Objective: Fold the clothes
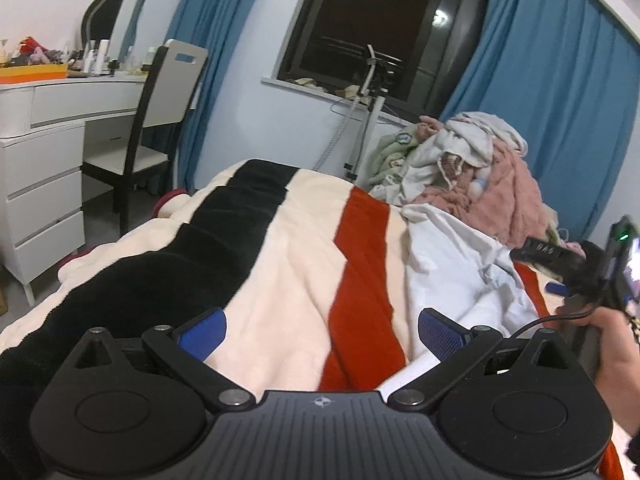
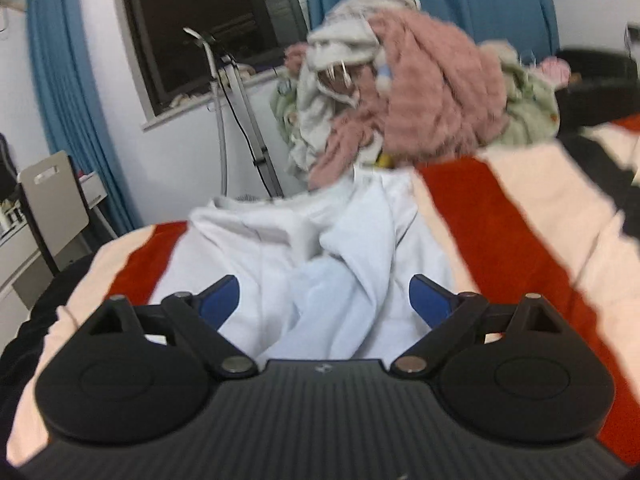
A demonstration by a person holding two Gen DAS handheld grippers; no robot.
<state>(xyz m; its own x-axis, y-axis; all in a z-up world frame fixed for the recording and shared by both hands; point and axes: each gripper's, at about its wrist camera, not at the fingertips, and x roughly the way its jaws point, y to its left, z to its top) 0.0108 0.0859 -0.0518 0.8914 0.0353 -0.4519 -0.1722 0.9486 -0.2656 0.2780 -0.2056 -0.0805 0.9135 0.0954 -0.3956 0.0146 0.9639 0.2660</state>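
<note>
A crumpled white garment (image 2: 328, 264) lies on the striped blanket (image 2: 500, 216), just in front of my right gripper (image 2: 324, 300). That gripper is open, its blue pads wide apart over the cloth and pressing on nothing. My left gripper (image 1: 322, 328) is open too, hovering above the cream and red stripes of the blanket (image 1: 280, 240) with nothing between its fingers. The white garment (image 1: 456, 264) shows to its right. The right gripper (image 1: 560, 268) and the hand holding it appear at the right edge of the left wrist view.
A heap of clothes, pink fleece on top (image 2: 420, 92), sits at the far end of the bed (image 1: 480, 160). Beyond it are a window, blue curtains and a garment steamer pole (image 1: 372, 120). A white dresser (image 1: 44, 168) and a chair (image 1: 152, 120) stand to the left.
</note>
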